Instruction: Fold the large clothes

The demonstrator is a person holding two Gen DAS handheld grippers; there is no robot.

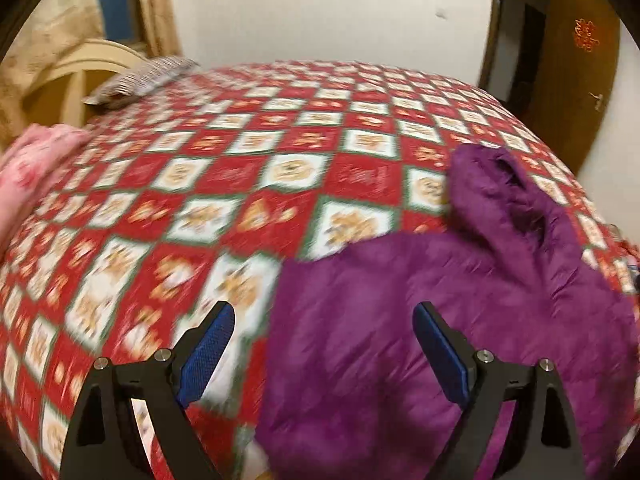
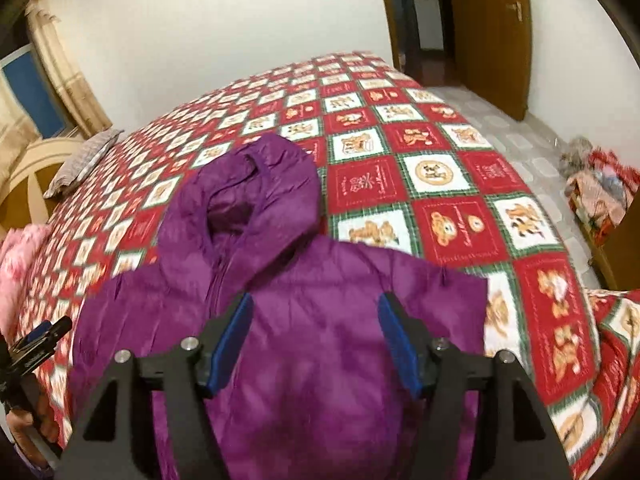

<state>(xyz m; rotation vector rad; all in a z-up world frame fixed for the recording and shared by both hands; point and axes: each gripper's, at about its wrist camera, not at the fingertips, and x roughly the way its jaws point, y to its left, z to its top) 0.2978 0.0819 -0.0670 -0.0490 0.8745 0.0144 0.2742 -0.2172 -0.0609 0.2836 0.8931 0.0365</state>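
Observation:
A purple hooded puffer jacket (image 2: pixel 300 280) lies front up on the bed, its hood (image 2: pixel 256 184) pointing toward the far side. My right gripper (image 2: pixel 316 300) hangs open over the jacket's chest, and nothing is pinched between its blue pads. In the left wrist view the jacket (image 1: pixel 440 300) fills the lower right. My left gripper (image 1: pixel 324 312) stands wide open above the jacket's left edge, one finger over the quilt and the other over purple cloth. That left tool (image 2: pixel 40 340) also shows at the left border of the right wrist view, held by a hand.
A red, white and green bear-print quilt (image 2: pixel 440 184) covers the bed. A striped pillow (image 1: pixel 140 80) lies by the cream headboard (image 1: pixel 80 68), and a pink cloth (image 1: pixel 32 168) sits at the left edge. A wooden door (image 2: pixel 488 32) and a floor pile (image 2: pixel 600 192) are on the right.

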